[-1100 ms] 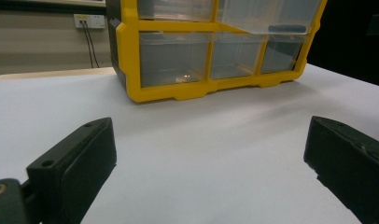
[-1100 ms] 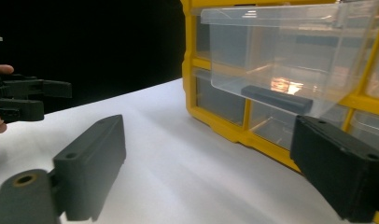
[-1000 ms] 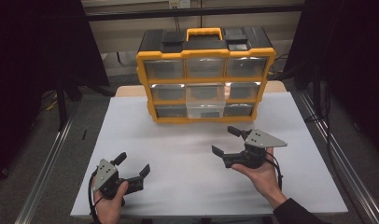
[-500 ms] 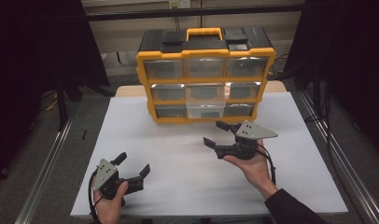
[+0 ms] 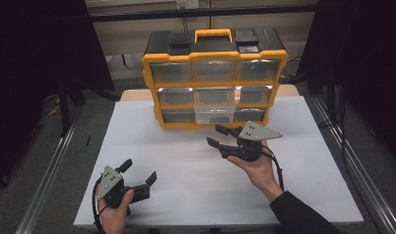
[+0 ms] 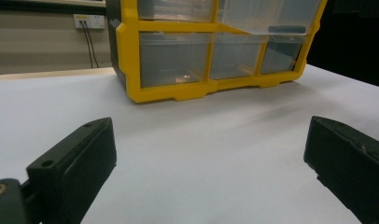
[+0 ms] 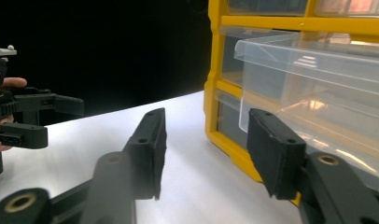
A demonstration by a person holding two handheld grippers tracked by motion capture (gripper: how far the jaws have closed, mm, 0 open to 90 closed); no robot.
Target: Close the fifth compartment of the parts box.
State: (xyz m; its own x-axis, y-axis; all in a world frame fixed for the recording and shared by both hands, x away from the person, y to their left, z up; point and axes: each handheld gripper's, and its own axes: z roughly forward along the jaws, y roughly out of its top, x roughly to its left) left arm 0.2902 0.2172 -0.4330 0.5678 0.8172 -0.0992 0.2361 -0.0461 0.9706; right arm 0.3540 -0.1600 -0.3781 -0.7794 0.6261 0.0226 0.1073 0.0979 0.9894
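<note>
No lettering can be read anywhere, though the pictures are perhaps too dim.

High view overhead, gripper views low, close, sharing yellow drawer cabinet

A white tabletop stands on grey floor. Black curtains hang at both sides. A beige wall behind carries a socket.
</note>
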